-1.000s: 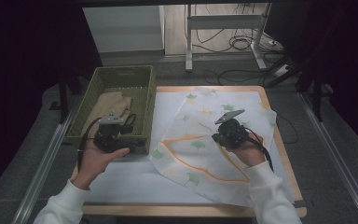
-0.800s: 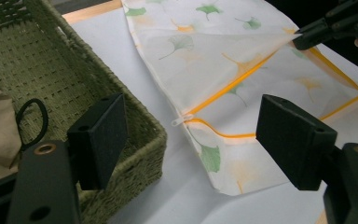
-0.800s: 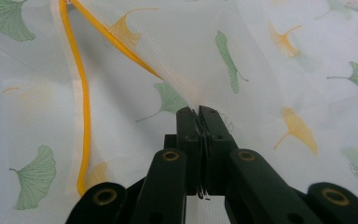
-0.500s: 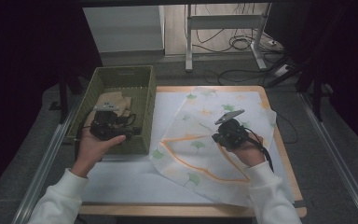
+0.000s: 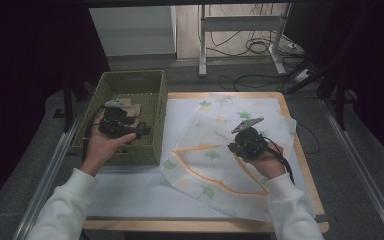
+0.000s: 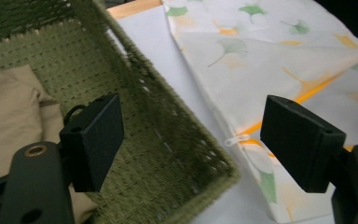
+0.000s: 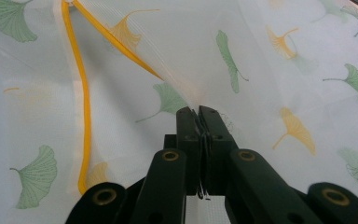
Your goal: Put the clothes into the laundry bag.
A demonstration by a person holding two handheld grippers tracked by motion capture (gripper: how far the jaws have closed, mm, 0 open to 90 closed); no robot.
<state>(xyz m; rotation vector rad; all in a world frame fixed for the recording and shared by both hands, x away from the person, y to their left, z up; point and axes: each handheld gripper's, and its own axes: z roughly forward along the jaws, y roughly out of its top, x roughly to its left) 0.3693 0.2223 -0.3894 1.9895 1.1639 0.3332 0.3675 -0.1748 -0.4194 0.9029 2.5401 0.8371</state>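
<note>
A white mesh bag (image 5: 215, 160) printed with ginkgo leaves and edged by an orange zipper (image 5: 195, 170) lies across the table. My right gripper (image 5: 235, 146) is shut on a fold of this bag (image 7: 121, 70), the fabric pinched between its tips (image 7: 198, 112). My left gripper (image 5: 141, 131) hovers over the green woven basket (image 5: 130, 80). Its jaws (image 6: 200, 135) stand wide and have just been opening, with nothing between them. Beige cloth (image 6: 9, 107) lies in the basket (image 6: 168, 140). The bag's zipper pull (image 6: 235, 139) shows beyond the basket's corner.
A white sheet (image 5: 130, 185) covers the wooden table (image 5: 300, 165) under the bag. The basket stands at the table's left edge. Beyond the table are a metal stand (image 5: 240, 30) and cables (image 5: 260, 47) on the floor.
My left hand has carried its gripper away from the person, from the basket's near rim to over its inside. The right gripper and the bag have stayed put.
</note>
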